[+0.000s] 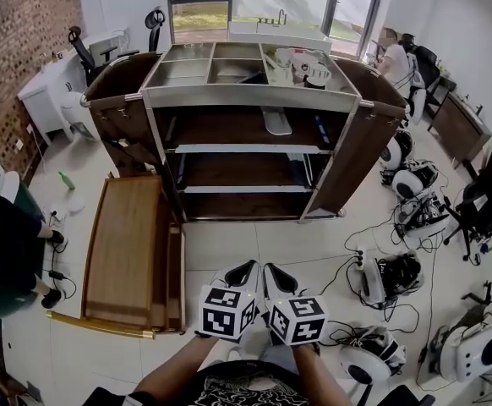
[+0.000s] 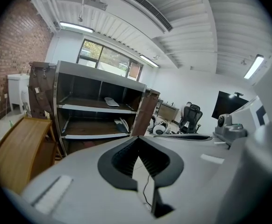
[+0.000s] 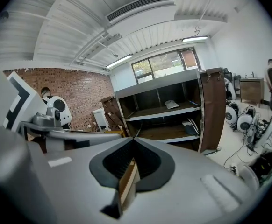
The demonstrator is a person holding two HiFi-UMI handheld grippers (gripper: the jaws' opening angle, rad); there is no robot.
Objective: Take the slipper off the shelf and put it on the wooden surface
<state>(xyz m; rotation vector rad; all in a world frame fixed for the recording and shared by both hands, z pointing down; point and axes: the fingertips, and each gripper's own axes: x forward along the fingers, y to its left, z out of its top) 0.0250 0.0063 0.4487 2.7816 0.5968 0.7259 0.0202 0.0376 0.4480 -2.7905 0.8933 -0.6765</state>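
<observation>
A pale grey slipper point(image 1: 276, 121) lies flat on the upper shelf of the dark wood-and-metal shelf unit point(image 1: 246, 100); it also shows in the left gripper view point(image 2: 111, 101) and the right gripper view point(image 3: 172, 104). The wooden surface point(image 1: 132, 244) lies on the floor, left of the shelf. My left gripper point(image 1: 244, 273) and right gripper point(image 1: 273, 276) are side by side low in the head view, well short of the shelf. Both point toward it, and both are shut with nothing held. The left gripper's point(image 2: 137, 139) tips meet, and so do the right gripper's point(image 3: 134, 139).
More flat footwear leans on the lower shelf point(image 2: 123, 124). White cups and a kettle point(image 1: 301, 64) stand in the shelf's top compartments. White robot bases and cables point(image 1: 385, 277) crowd the floor at right. A person point(image 1: 9, 244) stands at left near a green bottle point(image 1: 66, 179).
</observation>
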